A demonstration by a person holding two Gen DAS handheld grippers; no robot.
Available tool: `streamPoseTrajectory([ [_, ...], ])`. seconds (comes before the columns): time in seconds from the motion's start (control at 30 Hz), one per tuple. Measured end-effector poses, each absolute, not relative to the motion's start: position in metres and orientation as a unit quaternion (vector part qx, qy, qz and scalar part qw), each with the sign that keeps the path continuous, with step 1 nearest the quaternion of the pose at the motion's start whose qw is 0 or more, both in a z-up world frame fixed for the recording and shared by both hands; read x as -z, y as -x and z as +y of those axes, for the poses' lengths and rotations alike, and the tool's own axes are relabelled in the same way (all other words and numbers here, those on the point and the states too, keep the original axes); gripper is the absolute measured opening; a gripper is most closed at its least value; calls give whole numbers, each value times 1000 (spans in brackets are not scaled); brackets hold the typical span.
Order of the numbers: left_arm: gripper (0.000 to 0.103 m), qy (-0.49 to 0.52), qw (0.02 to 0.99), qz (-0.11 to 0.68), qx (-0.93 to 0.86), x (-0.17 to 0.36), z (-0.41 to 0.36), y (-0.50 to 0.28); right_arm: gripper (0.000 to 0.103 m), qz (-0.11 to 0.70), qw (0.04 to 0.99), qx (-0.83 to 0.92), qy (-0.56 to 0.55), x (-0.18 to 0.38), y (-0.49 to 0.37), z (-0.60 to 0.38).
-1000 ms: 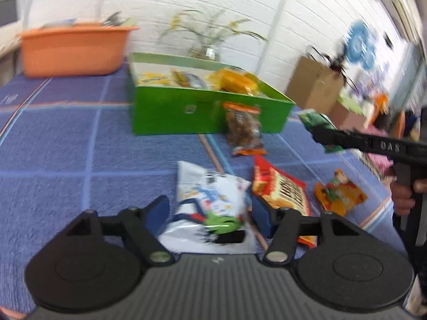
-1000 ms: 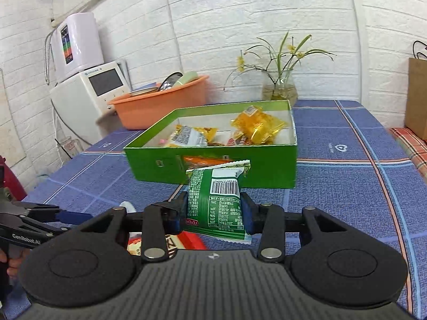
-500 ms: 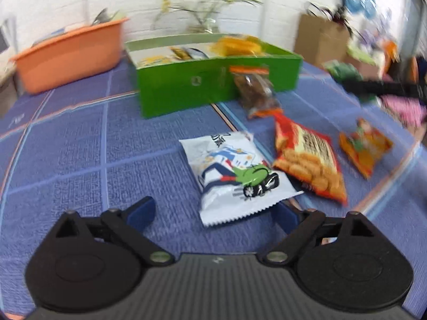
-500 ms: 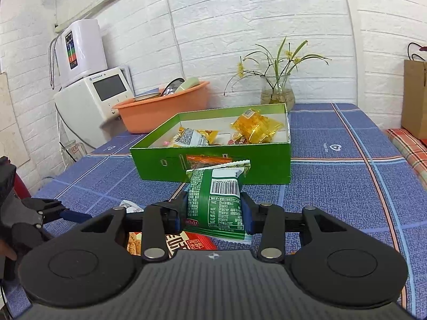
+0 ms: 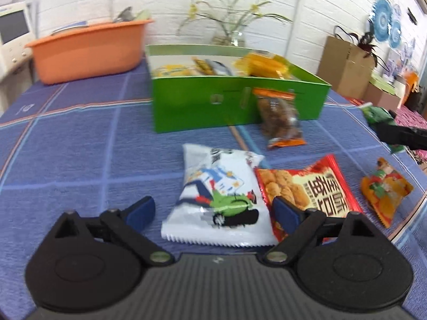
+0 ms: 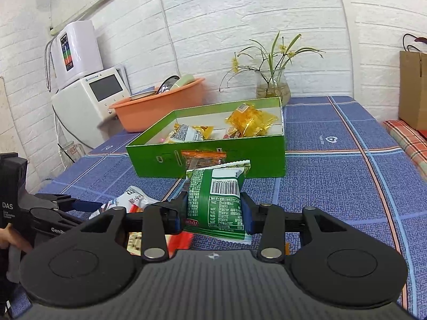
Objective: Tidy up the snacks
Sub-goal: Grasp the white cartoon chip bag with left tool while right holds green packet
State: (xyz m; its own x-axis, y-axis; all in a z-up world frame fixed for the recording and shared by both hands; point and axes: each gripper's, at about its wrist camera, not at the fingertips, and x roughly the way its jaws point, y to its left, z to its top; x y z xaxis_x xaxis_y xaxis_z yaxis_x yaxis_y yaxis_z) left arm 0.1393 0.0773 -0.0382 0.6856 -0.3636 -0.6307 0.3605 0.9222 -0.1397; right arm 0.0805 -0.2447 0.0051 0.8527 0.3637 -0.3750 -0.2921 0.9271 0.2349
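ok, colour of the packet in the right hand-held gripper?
Green packet with a white barcode panel; right wrist view shows it best.

Green box [image 5: 234, 104], open-topped, stands toward the far side of the bench [image 5: 66, 146]; inside lie a yellow packet [image 6: 250, 122] at its right end and smaller packets [image 6: 188, 133] at its middle. A clear brown-filled packet [image 5: 280, 117] with orange ends leans on the box's front wall. Nearer lie flat a white packet [image 5: 218, 197] and, touching its right edge, a red packet [image 5: 312, 194]; an orange packet [image 5: 384, 189] lies apart, by the right edge. A green packet [image 6: 216, 202], barcode up, is clamped upright in the right hand-held gripper [image 6: 213, 213].
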Motion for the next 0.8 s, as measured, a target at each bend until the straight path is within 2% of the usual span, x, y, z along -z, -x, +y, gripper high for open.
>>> streamPoseTrajectory([
  [0.1, 90, 17, 918, 348, 191, 37, 99, -136, 71, 212, 958, -171, -88, -4, -81, -246],
  [0.27, 90, 104, 911, 343, 204, 26, 128, -135, 71, 215, 956, -180, -87, -3, -82, -241],
  [0.4, 90, 50, 930, 327, 161, 18, 115, -144, 71, 214, 955, -186, -84, -4, -81, -238],
  [0.67, 90, -77, 921, 325, 201, 27, 74, -154, 71, 207, 957, -187, -78, -8, -76, -237],
  [0.8, 90, -93, 912, 321, 236, 29, 61, -152, 71, 208, 956, -192, -78, -7, -77, -235],
])
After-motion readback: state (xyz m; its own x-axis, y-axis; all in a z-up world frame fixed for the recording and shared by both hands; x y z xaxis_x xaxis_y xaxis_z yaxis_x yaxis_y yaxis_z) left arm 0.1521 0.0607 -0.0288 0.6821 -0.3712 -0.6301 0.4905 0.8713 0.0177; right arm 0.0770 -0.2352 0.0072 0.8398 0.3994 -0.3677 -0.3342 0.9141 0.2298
